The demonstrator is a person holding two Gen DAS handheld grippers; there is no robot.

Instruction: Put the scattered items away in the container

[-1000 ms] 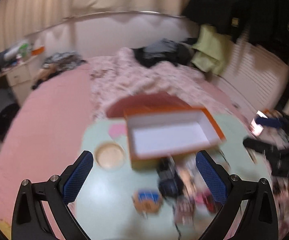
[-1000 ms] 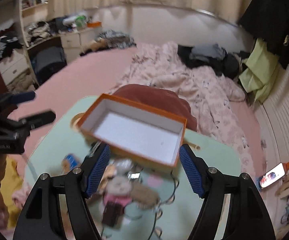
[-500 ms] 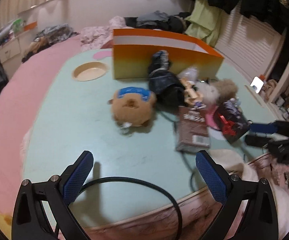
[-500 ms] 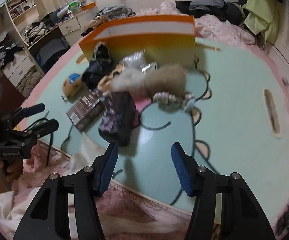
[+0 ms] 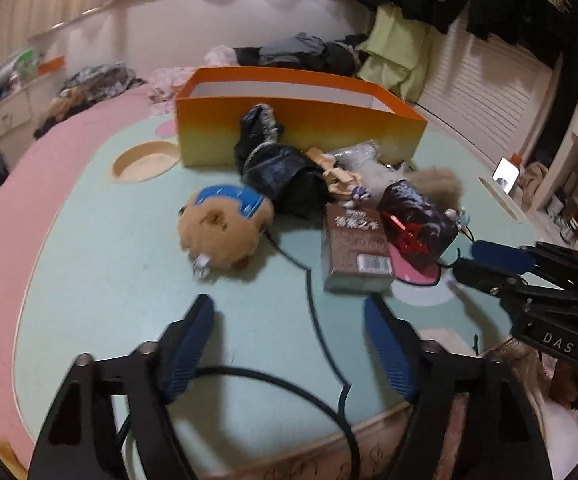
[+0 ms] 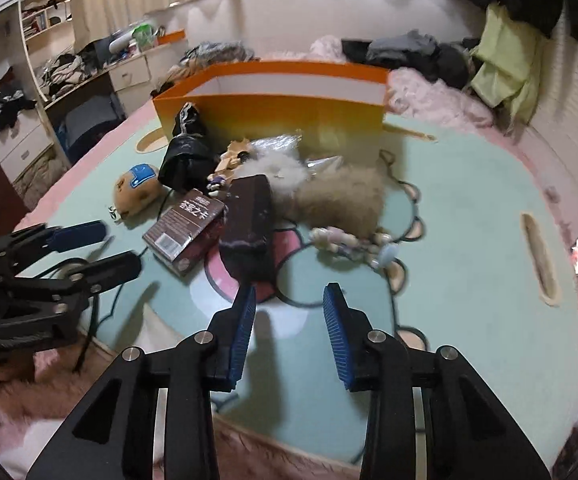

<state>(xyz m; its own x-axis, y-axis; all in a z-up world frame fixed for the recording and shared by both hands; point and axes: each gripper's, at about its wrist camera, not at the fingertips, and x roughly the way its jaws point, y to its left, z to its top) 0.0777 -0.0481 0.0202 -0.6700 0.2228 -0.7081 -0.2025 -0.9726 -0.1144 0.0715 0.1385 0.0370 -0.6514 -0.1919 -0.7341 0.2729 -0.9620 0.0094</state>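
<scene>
Setting: a mint-green cartoon rug (image 5: 129,280) is lying on a pink floor, with a pile of small items sitting near its middle.
Container: an orange box (image 5: 297,128) with a white inside is standing open at the far side of the rug, just behind the pile.
Scattered items: a tan plush head with a blue cap (image 5: 225,228) is lying at the left of the pile; a black bundle (image 5: 277,172) is leaning against the box front; a brown printed box (image 5: 355,252) is lying flat beside a dark patterned pouch (image 5: 417,216); white and tan fluffy pieces (image 6: 329,196) are sitting behind them, and a string of pale charms (image 6: 349,240) is trailing to the right.
Left gripper (image 5: 289,344): it is hovering low over bare rug in front of the pile; its 2 blue pads are closing with nothing between them, so it is gripping nothing.
Right gripper (image 6: 289,320): it is hovering just in front of the dark pouch; its jaws are closing, narrower than the left pair, with only rug showing in the gap.
Contact: neither gripper is touching any item.
</scene>
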